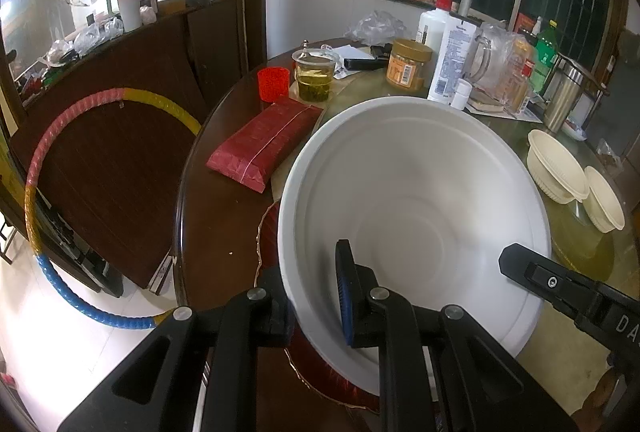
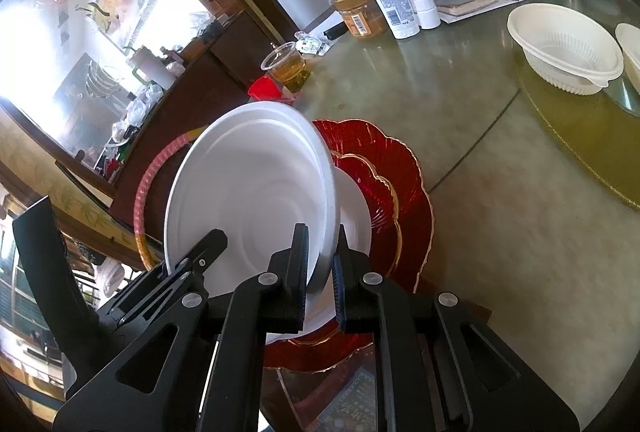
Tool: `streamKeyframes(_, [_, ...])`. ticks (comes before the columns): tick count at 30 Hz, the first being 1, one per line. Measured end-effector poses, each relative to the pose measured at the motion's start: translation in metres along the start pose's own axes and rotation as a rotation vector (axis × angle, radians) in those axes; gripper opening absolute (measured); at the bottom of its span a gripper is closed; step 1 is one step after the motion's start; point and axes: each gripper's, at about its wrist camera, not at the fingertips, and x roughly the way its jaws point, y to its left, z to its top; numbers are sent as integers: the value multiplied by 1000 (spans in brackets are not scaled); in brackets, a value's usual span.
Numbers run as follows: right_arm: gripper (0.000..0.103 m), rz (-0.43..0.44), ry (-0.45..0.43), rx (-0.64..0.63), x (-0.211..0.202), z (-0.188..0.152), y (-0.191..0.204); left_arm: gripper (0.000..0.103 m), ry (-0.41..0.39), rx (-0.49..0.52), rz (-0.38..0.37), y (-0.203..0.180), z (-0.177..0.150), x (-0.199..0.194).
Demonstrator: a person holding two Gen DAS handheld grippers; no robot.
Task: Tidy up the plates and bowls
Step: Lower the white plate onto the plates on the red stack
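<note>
A white foam plate (image 1: 412,216) is held tilted above the red scalloped plates (image 2: 384,176); it also shows in the right wrist view (image 2: 248,188). My left gripper (image 1: 312,296) is shut on its near rim. My right gripper (image 2: 320,272) is shut on the opposite rim, and its finger (image 1: 532,272) shows at the right in the left wrist view. Another white plate (image 2: 356,208) lies on the red plates beneath. Two cream bowls (image 1: 556,168) (image 2: 568,48) stand on the green turntable to the right.
A red packet (image 1: 268,140), red cup (image 1: 273,83), tea cup (image 1: 314,74), jar (image 1: 408,66), bottles and a steel flask (image 1: 562,96) crowd the table's far side. A hula hoop (image 1: 40,152) leans on the dark cabinet at left.
</note>
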Motion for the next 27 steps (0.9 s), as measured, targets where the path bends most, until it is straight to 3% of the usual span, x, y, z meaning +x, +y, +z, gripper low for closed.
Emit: streamKeyframes(27, [11,7,-24,-9,-15,-4,2,17,-24,22,0,-4,-1,-13])
